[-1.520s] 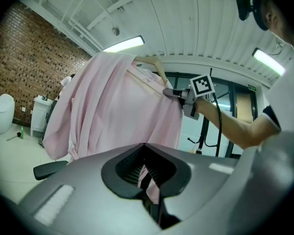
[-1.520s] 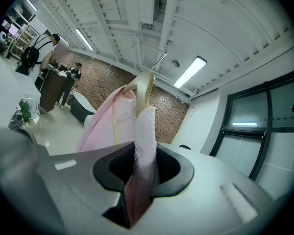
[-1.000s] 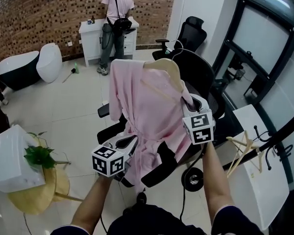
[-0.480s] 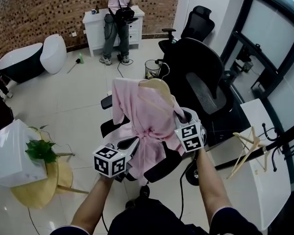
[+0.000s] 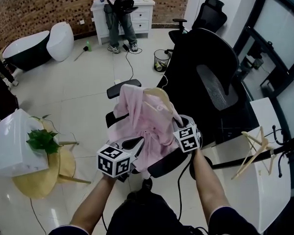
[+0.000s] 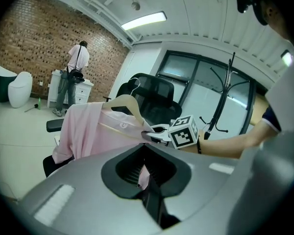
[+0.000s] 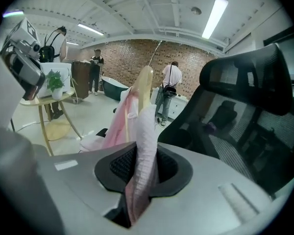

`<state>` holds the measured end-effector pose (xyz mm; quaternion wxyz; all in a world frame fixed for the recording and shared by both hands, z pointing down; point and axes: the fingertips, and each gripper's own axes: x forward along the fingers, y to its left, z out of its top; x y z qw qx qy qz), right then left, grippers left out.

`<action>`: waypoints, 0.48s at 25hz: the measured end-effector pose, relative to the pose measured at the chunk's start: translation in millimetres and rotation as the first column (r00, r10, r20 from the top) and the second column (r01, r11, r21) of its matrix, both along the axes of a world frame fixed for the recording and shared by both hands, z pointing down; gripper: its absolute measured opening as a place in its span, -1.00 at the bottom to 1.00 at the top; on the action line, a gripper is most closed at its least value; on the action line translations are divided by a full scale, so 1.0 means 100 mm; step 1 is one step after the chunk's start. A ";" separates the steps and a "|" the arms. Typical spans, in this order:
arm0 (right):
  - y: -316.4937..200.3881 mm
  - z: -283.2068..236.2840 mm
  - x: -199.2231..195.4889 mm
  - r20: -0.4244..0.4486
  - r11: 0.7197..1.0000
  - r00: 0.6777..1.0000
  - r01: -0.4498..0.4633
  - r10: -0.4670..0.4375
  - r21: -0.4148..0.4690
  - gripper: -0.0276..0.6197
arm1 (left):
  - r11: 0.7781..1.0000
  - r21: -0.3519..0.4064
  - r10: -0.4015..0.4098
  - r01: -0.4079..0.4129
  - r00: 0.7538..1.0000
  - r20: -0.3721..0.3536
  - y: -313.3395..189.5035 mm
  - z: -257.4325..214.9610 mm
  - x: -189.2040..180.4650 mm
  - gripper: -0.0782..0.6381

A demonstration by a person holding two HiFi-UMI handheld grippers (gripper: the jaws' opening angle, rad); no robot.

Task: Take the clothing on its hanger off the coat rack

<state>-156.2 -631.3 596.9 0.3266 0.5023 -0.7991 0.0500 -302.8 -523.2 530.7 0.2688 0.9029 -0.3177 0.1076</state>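
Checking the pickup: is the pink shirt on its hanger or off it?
On it: the pink shirt drapes over the wooden hanger, visible at the collar.

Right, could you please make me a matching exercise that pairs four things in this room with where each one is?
Things:
1. garment
2. plant
3. bare hanger
4. bin

Places:
A. beside the coat rack at the far right
B. on the floor, near the big black chair
C. draped on a wooden hanger
D. on the round table at the left

Pairs: 1-C, 2-D, 3-A, 4-B
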 end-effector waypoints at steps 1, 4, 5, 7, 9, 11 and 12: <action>-0.01 0.08 -0.02 0.005 1.000 1.000 0.001 -0.001 -0.014 -0.73 | 1.000 -0.005 0.001 -0.001 1.000 0.003 0.01 0.03 0.00 -0.75; -0.06 0.30 -0.08 0.013 0.998 1.000 0.005 -0.004 -0.058 -0.75 | 1.000 -0.020 -0.004 0.004 1.000 0.006 0.02 0.11 0.01 -0.75; -0.07 0.38 -0.10 0.014 0.997 1.000 0.006 -0.005 -0.074 -0.76 | 1.000 -0.026 -0.007 0.007 1.000 0.005 0.02 0.13 0.02 -0.75; -0.10 0.53 -0.14 0.022 0.994 1.000 0.005 -0.003 -0.109 -0.77 | 0.999 -0.038 -0.009 0.009 1.000 0.004 0.03 0.18 0.04 -0.75; -0.11 0.67 -0.17 0.038 0.989 0.999 -0.001 0.006 -0.145 -0.78 | 0.999 -0.053 -0.009 0.009 1.000 0.002 0.05 0.23 0.07 -0.75; -0.12 0.80 -0.21 0.055 0.984 0.998 -0.005 0.015 -0.177 -0.78 | 0.998 -0.067 -0.013 0.013 1.000 -0.001 0.05 0.28 0.09 -0.75; -0.12 0.86 -0.23 0.060 0.982 0.998 -0.005 0.016 -0.190 -0.78 | 0.997 -0.072 -0.017 0.017 1.000 -0.004 0.05 0.30 0.10 -0.75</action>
